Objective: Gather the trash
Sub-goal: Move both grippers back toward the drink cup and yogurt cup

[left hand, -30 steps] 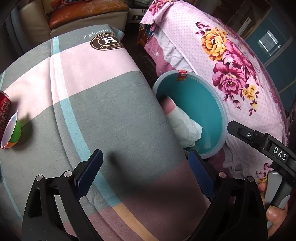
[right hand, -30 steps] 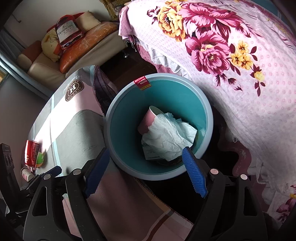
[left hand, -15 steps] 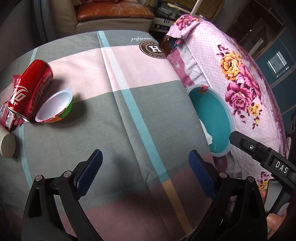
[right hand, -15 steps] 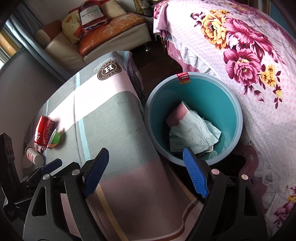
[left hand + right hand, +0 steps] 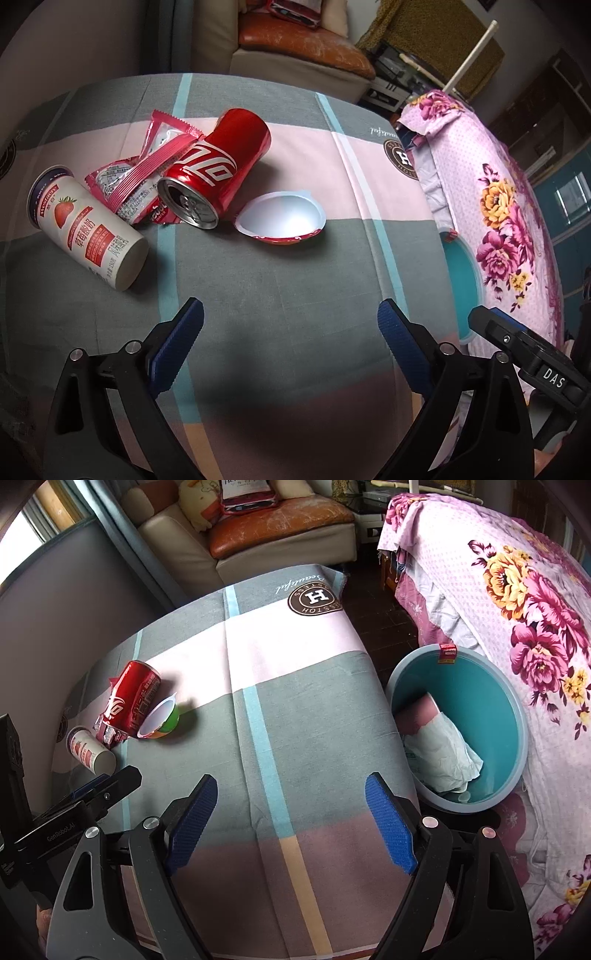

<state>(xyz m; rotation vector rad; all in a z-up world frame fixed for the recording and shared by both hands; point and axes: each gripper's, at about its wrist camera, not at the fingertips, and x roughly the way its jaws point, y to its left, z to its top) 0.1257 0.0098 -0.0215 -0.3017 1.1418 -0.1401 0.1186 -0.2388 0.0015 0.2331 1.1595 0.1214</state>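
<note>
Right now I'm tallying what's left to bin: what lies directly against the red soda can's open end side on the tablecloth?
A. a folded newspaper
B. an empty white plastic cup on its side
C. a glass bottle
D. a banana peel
B: the white plastic cup lies tipped beside the red soda can on the tablecloth.

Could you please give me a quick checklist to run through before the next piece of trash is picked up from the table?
1. Left gripper open and empty: ok.
2. Right gripper open and empty: ok.
3. Red soda can, yogurt cup, strawberry milk bottle and pink wrapper reachable on the tablecloth: ok.
4. Teal bin has room above the paper: ok.
5. Can emptied of liquid: cannot tell.
</note>
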